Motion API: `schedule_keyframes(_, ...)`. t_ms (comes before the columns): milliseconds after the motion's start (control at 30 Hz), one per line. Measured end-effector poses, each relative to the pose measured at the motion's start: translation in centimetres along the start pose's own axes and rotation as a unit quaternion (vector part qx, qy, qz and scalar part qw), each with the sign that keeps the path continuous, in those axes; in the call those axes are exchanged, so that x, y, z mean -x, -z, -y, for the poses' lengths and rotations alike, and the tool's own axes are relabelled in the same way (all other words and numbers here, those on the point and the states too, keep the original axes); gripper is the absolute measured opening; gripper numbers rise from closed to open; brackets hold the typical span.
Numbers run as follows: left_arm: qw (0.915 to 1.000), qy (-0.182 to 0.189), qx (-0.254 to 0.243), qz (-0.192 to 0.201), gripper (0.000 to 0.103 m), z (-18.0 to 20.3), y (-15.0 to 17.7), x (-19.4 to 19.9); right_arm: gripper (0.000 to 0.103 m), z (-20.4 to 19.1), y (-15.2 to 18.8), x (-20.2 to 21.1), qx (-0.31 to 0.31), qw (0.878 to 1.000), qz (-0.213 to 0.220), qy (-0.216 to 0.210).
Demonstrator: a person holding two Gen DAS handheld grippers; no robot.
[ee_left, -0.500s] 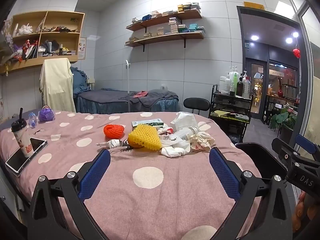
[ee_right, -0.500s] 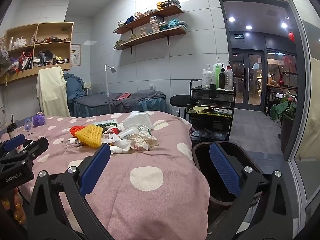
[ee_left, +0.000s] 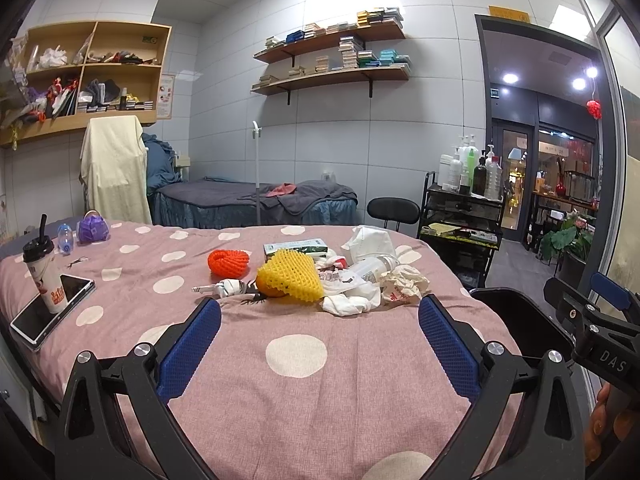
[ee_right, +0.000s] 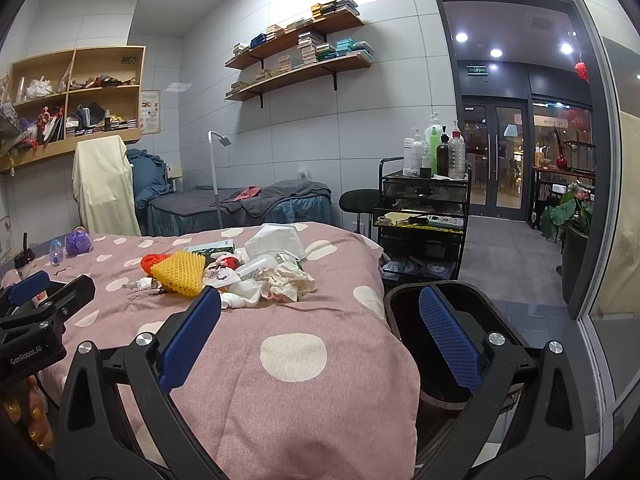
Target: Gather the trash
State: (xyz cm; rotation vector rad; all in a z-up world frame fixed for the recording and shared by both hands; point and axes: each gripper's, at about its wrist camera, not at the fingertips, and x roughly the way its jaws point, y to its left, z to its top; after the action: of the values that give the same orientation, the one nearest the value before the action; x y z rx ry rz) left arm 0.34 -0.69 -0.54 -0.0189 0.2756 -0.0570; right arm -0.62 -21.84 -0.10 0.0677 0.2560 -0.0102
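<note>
A pile of trash lies on the pink dotted bed (ee_left: 296, 400): a yellow foam net (ee_left: 292, 276), an orange foam net (ee_left: 228, 261), crumpled paper (ee_left: 404, 284), white wrappers (ee_left: 352, 300), a plastic bottle (ee_left: 370, 267), a white mask (ee_left: 370, 238) and a green box (ee_left: 295, 247). The pile also shows in the right wrist view (ee_right: 240, 272). My left gripper (ee_left: 320, 336) is open and empty, short of the pile. My right gripper (ee_right: 320, 332) is open and empty, over the bed's right edge. A black trash bin (ee_right: 452, 344) stands beside the bed, also in the left wrist view (ee_left: 516, 320).
A drink cup (ee_left: 44, 276) stands on a phone (ee_left: 52, 312) at the bed's left. A purple pouch (ee_left: 93, 229) and small bottle (ee_left: 64, 236) lie further back. A black cart with bottles (ee_right: 424, 216) and a stool (ee_right: 360, 202) stand right of the bed.
</note>
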Motion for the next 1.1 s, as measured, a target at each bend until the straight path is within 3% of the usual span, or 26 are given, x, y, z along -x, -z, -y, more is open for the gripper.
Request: schedule_keyframes(1100,1.0000,0.002,-0.005,-0.007,0.097,0.23,-0.13,0.00,0.098,-0.20,-0.60,-0.50,-0.006,1.000,-0.010,-0.005)
